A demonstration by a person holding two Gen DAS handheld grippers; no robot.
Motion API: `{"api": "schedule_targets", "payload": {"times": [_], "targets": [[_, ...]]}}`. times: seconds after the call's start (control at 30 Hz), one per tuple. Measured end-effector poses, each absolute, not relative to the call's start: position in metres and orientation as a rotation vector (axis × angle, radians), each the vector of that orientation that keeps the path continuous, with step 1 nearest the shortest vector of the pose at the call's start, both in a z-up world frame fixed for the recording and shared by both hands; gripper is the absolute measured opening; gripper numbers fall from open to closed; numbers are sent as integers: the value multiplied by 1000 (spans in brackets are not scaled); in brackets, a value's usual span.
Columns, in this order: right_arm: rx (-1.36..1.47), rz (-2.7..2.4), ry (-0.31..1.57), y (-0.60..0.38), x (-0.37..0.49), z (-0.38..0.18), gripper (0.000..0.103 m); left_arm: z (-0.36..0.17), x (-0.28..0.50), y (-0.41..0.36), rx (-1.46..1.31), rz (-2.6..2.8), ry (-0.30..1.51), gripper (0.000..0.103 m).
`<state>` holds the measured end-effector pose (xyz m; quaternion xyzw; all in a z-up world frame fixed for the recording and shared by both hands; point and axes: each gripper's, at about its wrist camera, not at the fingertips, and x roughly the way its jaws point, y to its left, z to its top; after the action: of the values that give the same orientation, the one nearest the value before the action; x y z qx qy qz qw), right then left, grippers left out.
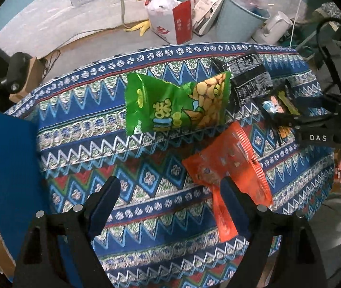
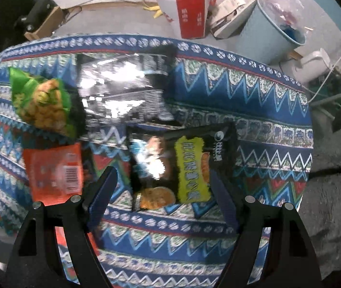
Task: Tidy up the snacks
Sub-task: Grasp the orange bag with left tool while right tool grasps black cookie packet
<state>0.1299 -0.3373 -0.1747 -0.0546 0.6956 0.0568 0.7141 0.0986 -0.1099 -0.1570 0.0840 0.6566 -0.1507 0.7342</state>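
Right now we have four snack packets loose on the patterned tablecloth (image 1: 79, 129): the green bag (image 1: 177, 103) and the shiny black bag (image 2: 124, 84) lie side by side toward the far edge, with the dark chip packet (image 2: 182, 163) and the smaller orange packet (image 1: 228, 172) nearer to us, so nothing looks sorted yet. We judge both tools are lined up for a pick, since our left gripper (image 1: 170, 196) is spread wide with its right finger beside the orange packet, and our right gripper (image 2: 163, 192) is spread just as wide, straddling the chip packet's near end and pinching nothing.
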Motion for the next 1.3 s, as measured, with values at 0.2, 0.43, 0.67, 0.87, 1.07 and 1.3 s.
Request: {"api": "schedule_targets", "payload": {"times": [0.2,0.43,0.67,0.87,1.07,1.3], "targets": [[-90,112,1570,-355,134,-196,78,-175,106,-114,150,-315,1484,86],[-119,95,1553,-351,135,-203,81,-181,96,-129,172,-335,1498,86],[-70,57,1554,-348,128,-208,84,-188,78,-142,106,-350,1537,86],[-78,103,1532,-336,106,-208,83,-197,56,-157,21,-358,1573,86],[-51,157,1547,-337,78,-205,73,-204,45,-173,-100,-328,1596,87],[27,170,1560,-358,47,-204,73,-222,39,-197,-144,-275,1621,89]]}}
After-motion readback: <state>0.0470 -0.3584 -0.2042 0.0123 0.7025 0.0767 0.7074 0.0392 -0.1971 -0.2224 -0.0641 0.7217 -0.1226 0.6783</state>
